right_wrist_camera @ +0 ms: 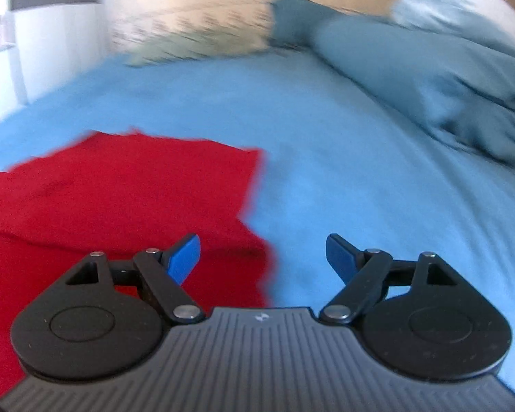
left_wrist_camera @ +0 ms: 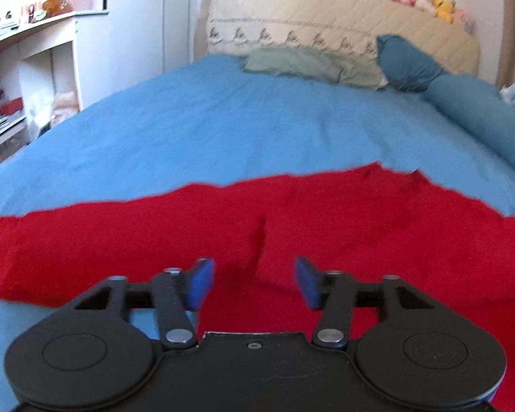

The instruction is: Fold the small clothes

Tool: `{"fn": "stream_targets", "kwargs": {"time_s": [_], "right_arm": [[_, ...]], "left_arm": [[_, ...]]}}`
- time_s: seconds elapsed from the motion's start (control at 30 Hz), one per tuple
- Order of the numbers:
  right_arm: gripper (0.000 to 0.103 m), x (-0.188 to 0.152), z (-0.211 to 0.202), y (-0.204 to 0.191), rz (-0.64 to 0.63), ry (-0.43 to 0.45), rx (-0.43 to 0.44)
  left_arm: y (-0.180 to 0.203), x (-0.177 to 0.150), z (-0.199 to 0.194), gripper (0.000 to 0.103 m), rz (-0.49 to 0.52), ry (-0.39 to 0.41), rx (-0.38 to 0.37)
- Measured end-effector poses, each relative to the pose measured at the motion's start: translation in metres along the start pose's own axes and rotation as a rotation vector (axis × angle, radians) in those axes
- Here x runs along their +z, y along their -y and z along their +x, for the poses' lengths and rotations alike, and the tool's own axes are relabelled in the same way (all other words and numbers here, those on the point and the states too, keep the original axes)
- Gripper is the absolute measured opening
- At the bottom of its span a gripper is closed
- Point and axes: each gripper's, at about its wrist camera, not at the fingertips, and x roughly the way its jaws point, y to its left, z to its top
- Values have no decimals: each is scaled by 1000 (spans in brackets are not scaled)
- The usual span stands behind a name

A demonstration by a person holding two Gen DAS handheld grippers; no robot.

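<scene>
A red garment [left_wrist_camera: 292, 219] lies spread on the blue bed sheet [left_wrist_camera: 189, 127], with a crease running down its middle. My left gripper [left_wrist_camera: 254, 281] is open and empty, low over the near part of the garment. In the right wrist view the garment [right_wrist_camera: 120, 192] fills the lower left, its right edge near the middle. My right gripper [right_wrist_camera: 262, 257] is open and empty, over that right edge, its left finger above the red cloth and its right finger above the bare sheet [right_wrist_camera: 360, 171]. The right view is blurred.
Pillows [left_wrist_camera: 312, 63] and a teal bolster [left_wrist_camera: 477, 110] lie at the bed's head, against a cream headboard [left_wrist_camera: 326, 17] topped with plush toys. A white shelf unit [left_wrist_camera: 27, 61] stands left of the bed. A rumpled blue duvet [right_wrist_camera: 446, 68] lies at the right.
</scene>
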Motion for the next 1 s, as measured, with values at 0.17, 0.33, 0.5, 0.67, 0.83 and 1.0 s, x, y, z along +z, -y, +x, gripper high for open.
{"fn": "stream_targets", "kwargs": {"time_s": [0.17,0.33,0.5,0.67,0.83,1.0], "right_arm": [[95,-5,44,-15,69,-32,78],[93,-15,51,-5,104,-52,70],[95,-6,37,-7,111,16,98],[95,5,74,-14,117,-38,97],[94,9,91,-8,152,-47,36],[94,15,88,-10,124,-65,28]], "left_arm": [[32,16,27,67,1,-22,-55],[50,14,59,67,73,-71,-58],[44,0,66,67,100,-77,-45],[44,-4,66,68,131,-72,-39],[42,-2,69,70,119,-75,-47],[45,3,64,69,116,-81,-40]]}}
